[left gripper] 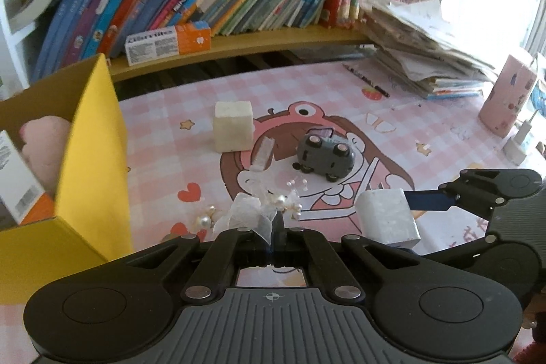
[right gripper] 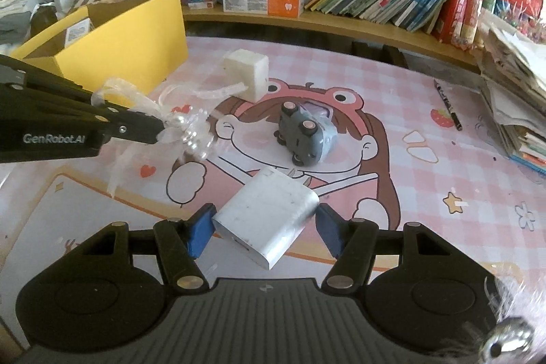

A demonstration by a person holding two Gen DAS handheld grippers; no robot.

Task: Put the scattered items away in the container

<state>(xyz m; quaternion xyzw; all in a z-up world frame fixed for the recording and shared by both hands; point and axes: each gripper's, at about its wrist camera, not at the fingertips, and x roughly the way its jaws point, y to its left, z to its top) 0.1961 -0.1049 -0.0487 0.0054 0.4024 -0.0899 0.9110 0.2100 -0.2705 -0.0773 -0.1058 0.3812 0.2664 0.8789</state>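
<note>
Scattered items are spread over the pink checked counter (right gripper: 392, 98): a cream cube (right gripper: 246, 73) and an overturned grey toy car (right gripper: 305, 133). A white sheer ribbon bow with pearls (right gripper: 184, 128) is pinched in the closed left tool (right gripper: 160, 128), near the yellow cardboard box (right gripper: 136, 46). A white rectangular charger (right gripper: 269, 217) is clamped between the right tool's (right gripper: 264, 226) blue pads (right gripper: 199, 231).

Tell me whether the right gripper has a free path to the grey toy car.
Probably not yet: the right gripper is occupied by the white charger, with the toy car lying just beyond it.
</note>
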